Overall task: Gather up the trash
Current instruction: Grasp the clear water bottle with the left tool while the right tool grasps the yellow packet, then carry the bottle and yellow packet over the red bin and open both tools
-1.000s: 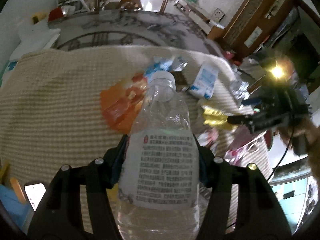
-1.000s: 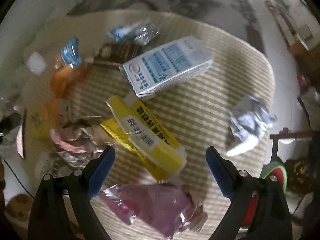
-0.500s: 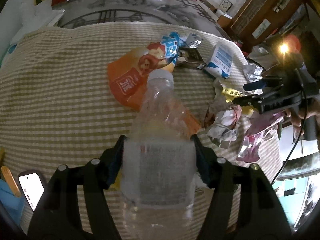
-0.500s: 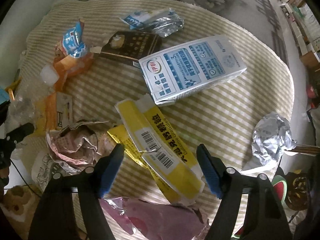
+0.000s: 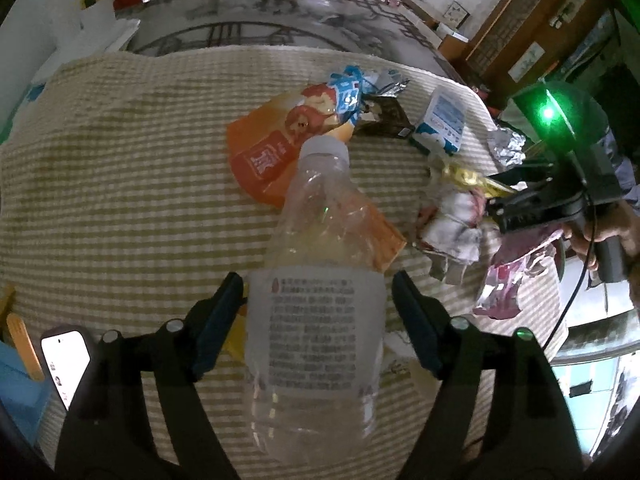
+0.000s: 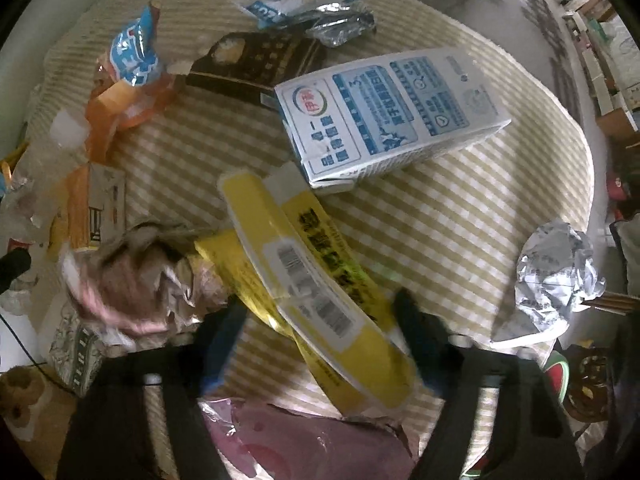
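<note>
My left gripper [image 5: 316, 300] is shut on a clear plastic bottle [image 5: 316, 280] with a white label and white cap, held above the checked cloth. An orange snack bag [image 5: 280, 148] lies beyond it. My right gripper [image 6: 320, 312] is closing around a yellow flattened box [image 6: 316, 292] with a barcode, its blurred fingers close beside the box. It also shows in the left wrist view [image 5: 496, 188]. A blue-and-white milk carton [image 6: 392, 116], a dark box [image 6: 260, 64], a crumpled foil ball [image 6: 556, 268] and a pink wrapper [image 6: 320, 440] lie around.
A checked yellow-white cloth [image 5: 120, 200] covers the round table, whose edge curves at the right [image 6: 576, 152]. Crumpled paper [image 6: 132, 280] lies left of the yellow box. A phone [image 5: 66, 360] lies at the near left edge. Floor and furniture lie beyond.
My right gripper has dropped toward the yellow box and narrowed its fingers around it. My left gripper still holds the bottle and has tilted lower over the cloth.
</note>
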The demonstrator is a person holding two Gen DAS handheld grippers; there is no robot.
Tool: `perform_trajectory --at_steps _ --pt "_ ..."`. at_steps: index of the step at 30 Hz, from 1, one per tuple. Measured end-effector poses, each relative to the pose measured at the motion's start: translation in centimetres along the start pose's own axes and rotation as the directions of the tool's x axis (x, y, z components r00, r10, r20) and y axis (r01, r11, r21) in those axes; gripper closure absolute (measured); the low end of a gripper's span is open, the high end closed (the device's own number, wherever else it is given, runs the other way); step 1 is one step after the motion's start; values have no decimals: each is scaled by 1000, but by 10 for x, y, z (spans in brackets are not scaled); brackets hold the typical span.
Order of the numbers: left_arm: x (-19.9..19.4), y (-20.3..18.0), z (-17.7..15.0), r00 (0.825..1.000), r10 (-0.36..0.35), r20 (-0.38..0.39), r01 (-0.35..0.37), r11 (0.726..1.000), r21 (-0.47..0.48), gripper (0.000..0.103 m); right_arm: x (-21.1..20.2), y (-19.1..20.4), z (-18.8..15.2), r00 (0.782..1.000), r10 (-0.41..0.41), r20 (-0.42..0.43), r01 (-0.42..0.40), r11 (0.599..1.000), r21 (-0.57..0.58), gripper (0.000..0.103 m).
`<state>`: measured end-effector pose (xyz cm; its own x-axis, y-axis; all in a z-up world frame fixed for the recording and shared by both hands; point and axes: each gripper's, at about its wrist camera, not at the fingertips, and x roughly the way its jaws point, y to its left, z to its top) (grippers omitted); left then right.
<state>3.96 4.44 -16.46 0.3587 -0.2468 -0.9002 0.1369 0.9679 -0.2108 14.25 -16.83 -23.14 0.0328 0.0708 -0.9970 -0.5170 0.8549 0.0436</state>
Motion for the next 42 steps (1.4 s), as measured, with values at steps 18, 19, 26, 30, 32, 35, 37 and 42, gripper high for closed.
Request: perform_trajectory --at_steps 18,19,26,30,32,35,37,42 --pt "-50 -25 7 985 -6 174 4 1000 12 47 -100 8 -48 912 60 406 -138 977 165 78" --pt "-54 -29 9 982 -5 188 2 1000 18 47 -110 8 -54 894 59 444 -154 971 181 78" --pt "-76 -57 17 964 -29 265 12 998 64 47 -163 3 -81 796 3 605 -207 941 268 77" --pt "-85 -70 22 954 -52 294 30 996 82 47 -182 0 -109 743 -52 667 -243 908 341 77" --pt "-87 -73 26 950 -62 305 37 996 87 47 -186 -2 -124 726 -69 685 -273 885 378 77" --pt "-91 -85 28 945 -74 317 42 993 106 47 -185 -6 -151 707 -101 700 -319 838 443 77" --pt "-92 -92 28 943 -77 323 41 992 117 47 -181 -8 -164 707 -111 699 -340 813 473 77" --pt "-90 -113 31 941 -84 329 44 991 125 47 -172 -22 -183 719 -117 685 -352 789 504 76"
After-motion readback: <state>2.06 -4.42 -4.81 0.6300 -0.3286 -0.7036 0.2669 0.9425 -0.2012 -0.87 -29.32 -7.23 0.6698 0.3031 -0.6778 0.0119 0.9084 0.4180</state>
